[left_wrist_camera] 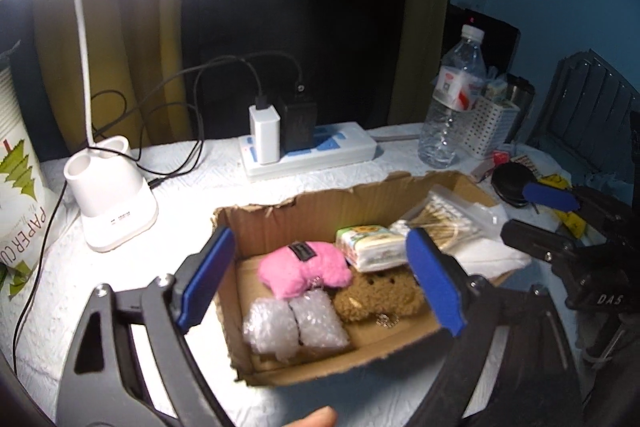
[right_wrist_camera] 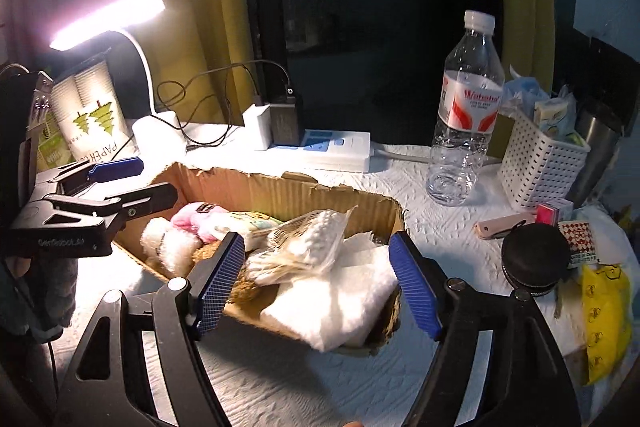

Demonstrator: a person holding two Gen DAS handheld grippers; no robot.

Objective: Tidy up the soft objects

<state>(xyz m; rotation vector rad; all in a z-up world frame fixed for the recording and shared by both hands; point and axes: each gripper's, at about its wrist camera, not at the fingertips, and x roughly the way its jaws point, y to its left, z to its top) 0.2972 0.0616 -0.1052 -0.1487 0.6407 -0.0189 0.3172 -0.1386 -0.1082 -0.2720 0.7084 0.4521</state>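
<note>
Two grippers, mine, gaping, empty: left gripper (left_wrist_camera: 320, 281) frames pink plush (left_wrist_camera: 302, 269) at 12 o'clock; right gripper (right_wrist_camera: 316, 285) hovers over white cloth (right_wrist_camera: 340, 303).

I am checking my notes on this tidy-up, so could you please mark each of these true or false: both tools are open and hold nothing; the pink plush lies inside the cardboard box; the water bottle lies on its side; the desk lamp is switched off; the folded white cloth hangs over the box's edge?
1. Both tools are open and hold nothing. True: the left tool and the right tool stand wide, with nothing between the pads.
2. The pink plush lies inside the cardboard box. True.
3. The water bottle lies on its side. False: it stands upright.
4. The desk lamp is off. False: it is lit.
5. The folded white cloth hangs over the box's edge. True.
</note>
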